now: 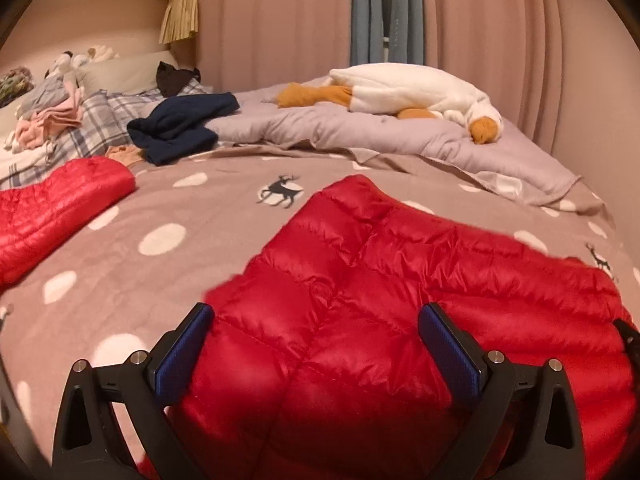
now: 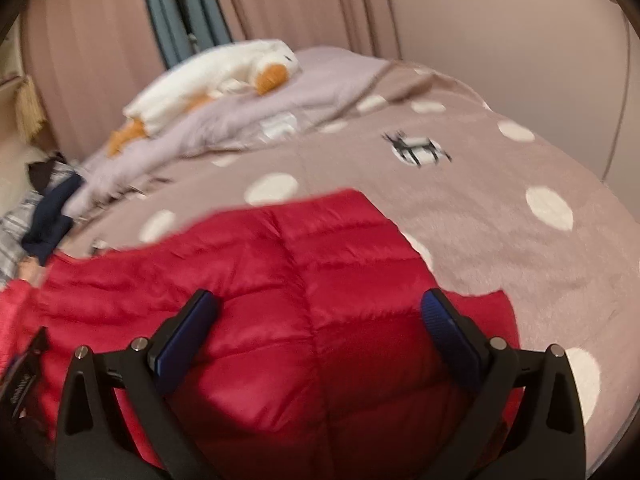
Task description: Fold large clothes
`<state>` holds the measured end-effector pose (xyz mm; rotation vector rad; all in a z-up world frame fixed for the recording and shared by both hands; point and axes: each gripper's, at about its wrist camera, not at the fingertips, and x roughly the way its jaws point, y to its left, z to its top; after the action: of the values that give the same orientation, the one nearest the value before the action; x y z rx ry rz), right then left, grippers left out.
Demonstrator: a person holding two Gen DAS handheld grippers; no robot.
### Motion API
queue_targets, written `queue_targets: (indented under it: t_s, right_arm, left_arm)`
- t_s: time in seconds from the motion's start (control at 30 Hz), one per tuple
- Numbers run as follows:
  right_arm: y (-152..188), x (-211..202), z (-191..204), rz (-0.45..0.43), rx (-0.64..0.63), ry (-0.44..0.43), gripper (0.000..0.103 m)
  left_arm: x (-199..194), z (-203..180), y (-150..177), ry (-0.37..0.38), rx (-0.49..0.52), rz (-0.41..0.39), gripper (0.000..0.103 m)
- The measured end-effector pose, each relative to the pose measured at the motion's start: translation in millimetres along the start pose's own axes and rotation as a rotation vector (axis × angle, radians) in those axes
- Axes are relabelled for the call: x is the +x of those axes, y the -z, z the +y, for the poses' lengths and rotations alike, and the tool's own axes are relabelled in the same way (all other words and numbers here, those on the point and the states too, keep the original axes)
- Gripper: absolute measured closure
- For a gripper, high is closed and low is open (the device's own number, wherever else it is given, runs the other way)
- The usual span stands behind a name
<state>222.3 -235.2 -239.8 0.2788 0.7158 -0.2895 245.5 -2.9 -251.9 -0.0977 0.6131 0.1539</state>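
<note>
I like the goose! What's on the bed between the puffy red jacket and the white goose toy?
Left wrist view: dotted brown deer blanket, then rumpled lilac quilt under the goose; red jacket nearest.

home bedroom: bed, curtains

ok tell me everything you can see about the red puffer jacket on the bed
The red puffer jacket is a shiny, quilted garment stitched into puffy rectangular panels. It lies spread on the dotted brown blanket, wrinkled, its far edge rising to a peak. A separate red quilted part, maybe a sleeve, lies off to the left. Both the left gripper and the right gripper are open over it, with fabric between the fingers but not clamped.
</note>
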Motion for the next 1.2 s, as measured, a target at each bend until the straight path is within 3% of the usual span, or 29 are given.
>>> queue_targets:
  t_s: [0.07,0.27,0.5,0.67,0.77,0.97,1.03,1.1,1.2]
  right_arm:
    - [1.0,11.2,-6.7,0.015,0.028,-0.01,0.0]
    - [3.2,20.0,-14.6,0.007,0.069,-0.036,0.0]
    - [2.6,29.2,0.8,0.005,0.009,0.068,0.0]
    - [-0.1,19.6,-10.9,0.001,0.05,0.01,0.0]
    - [-3.7,1.2,-5.9,-0.019,-0.015,0.004,0.0]
    - [3.4,-43.0,2.3,-0.139,-0.147,-0.085,0.0]
    - [4.0,-50.7,5.2,-0.15,-0.153,-0.08,0.0]
    - [4.7,-55.0,9.1,-0.149,-0.149,-0.112,0.0]
    - [9.3,-60.4,22.0,-0.151,-0.173,-0.178,0.0]
  left_arm:
    - [6.9,-2.5,9.3,0.001,-0.003,-0.049,0.001]
    - [21.4,2.7,7.8,0.063,-0.037,0.018,0.001]
    - [23.6,-6.3,8.9,0.028,-0.01,0.032,0.001]
    - [20.3,2.6,0.7,0.073,-0.012,0.077,0.001]
    - [6.4,9.1,-9.6,0.043,-0.007,0.091,0.001]
    - [-39.9,55.3,-15.8,-0.007,-0.166,-0.044,0.001]
    - [-39.8,73.7,-14.6,-0.01,-0.237,-0.032,0.001]
    - [-32.2,80.4,-12.9,-0.021,-0.241,0.0,0.001]
    - [-20.0,82.6,-8.0,-0.099,-0.216,0.018,0.001]
